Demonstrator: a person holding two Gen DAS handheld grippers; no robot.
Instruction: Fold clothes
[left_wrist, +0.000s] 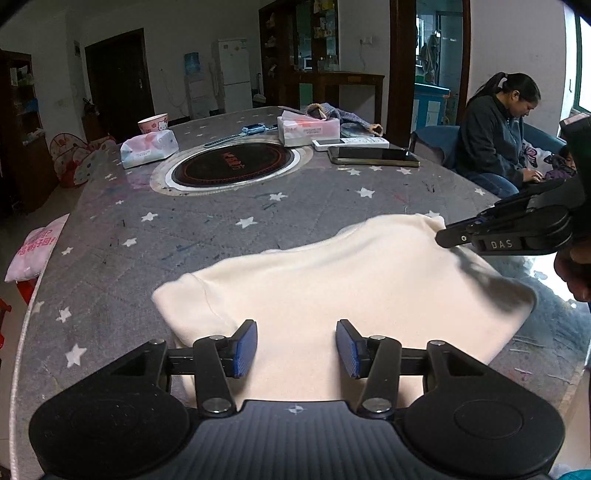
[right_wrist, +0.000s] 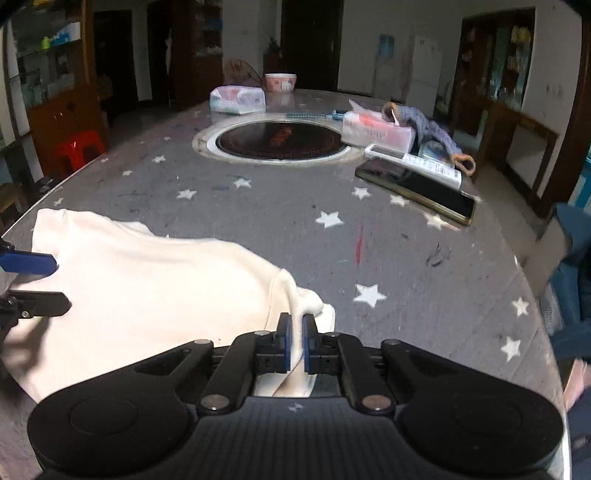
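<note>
Item: cream garment (left_wrist: 332, 291), soft knit top, lying partly spread on the grey star-print worktop (left_wrist: 221, 206), near its front edge; a sleeve or side hem at the right, bunched.

Right tongs (right_wrist: 295, 341): closed nearly tight on a fold of that bunched edge; cloth pinched between the blue pads and trailing below them.

Left tongs (left_wrist: 296, 349): roughly half open, holding nothing; poised above the garment's near-left part, cloth visible between and beyond the pads, not pressed.

Step in hand, as judged: securing both sides before folding over; advisable to lower the left tongs onto the near edge and take a single layer cleanly; lift both sides evenly so the fabric does not drag or twist.

Also on worktop, well apart from the garment: inset round hob (left_wrist: 236, 164); tissue packs (left_wrist: 149, 147); phone (left_wrist: 373, 155).
</note>
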